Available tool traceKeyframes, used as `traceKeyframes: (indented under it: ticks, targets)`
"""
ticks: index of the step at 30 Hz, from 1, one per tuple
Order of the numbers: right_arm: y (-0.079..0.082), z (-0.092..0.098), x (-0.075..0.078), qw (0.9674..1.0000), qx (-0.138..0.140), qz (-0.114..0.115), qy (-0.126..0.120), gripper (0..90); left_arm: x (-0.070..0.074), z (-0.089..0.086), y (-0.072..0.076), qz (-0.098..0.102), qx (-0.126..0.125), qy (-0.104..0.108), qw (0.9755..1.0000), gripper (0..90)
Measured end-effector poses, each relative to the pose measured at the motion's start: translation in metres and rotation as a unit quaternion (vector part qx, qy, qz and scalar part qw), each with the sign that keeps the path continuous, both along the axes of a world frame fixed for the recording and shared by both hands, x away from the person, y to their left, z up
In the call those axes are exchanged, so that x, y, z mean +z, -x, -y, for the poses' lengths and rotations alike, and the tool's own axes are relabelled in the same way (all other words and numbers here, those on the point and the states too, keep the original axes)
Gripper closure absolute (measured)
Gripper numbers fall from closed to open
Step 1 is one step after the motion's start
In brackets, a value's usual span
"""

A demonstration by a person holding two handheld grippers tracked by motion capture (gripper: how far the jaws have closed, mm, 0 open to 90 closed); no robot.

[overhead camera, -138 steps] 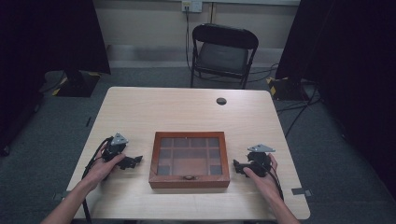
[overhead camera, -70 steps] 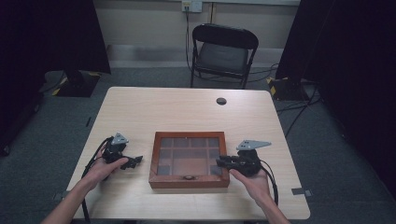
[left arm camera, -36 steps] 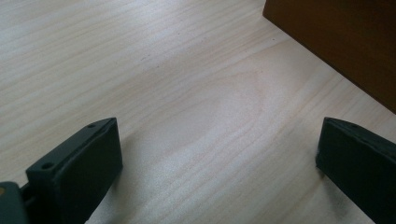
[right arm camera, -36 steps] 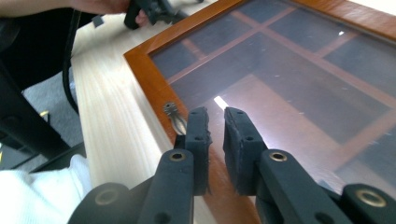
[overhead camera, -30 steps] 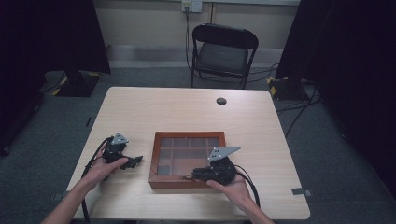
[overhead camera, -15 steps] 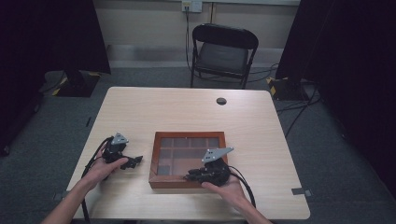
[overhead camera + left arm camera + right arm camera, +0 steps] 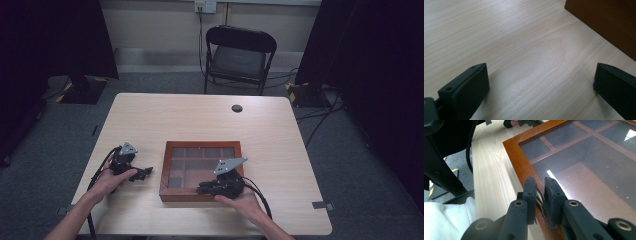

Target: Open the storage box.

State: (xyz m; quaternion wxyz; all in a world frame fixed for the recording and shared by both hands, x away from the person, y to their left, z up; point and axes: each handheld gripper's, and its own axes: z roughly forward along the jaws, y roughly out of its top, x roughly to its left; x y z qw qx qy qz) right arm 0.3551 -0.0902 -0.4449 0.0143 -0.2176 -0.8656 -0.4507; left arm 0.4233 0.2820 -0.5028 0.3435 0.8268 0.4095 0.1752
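A wooden box (image 7: 202,145) with a glass lid over several compartments lies near the table's front edge. My right gripper (image 7: 202,188) lies across the box's front rim, pointing left. In the right gripper view this gripper (image 7: 539,182) is shut on a small ridged metal clasp (image 7: 540,196) on the lid's front rim (image 7: 516,157). To the left of the box my left gripper (image 7: 145,173) rests on the table. In the left gripper view it (image 7: 541,67) stands open over bare wood, with the box's side (image 7: 609,22) just ahead to the right.
A small black round disc (image 7: 237,108) sits at the back of the light wooden table (image 7: 200,120). Behind the table stands a black folding chair (image 7: 240,55). Cables trail from both grippers toward the front edge. Dark curtains hang at both sides.
My right gripper has travelled from the table right of the box to its front rim, and its jaws now pinch the clasp. The left gripper has kept still.
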Motion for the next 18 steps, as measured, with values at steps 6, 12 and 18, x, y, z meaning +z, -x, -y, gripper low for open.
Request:
traceKeyframes:
  ticks: [6,12,18]
  targets:
    - [0.0009,-0.0025,0.0028,0.9999,-0.003,0.001,0.013,80.8,0.0,0.0,0.0,0.0,0.0,0.0,1.0,0.0]
    - [0.0014,-0.0048,0.004,0.9998,-0.007,-0.002,0.017,80.8,0.0001,0.0,-0.0001,0.0,0.0,0.0,1.0,0.0]
    - [0.0012,-0.0054,0.0063,0.9998,-0.006,-0.005,0.016,81.0,0.0,0.0,-0.0001,0.0,0.0,0.0,1.0,0.0]
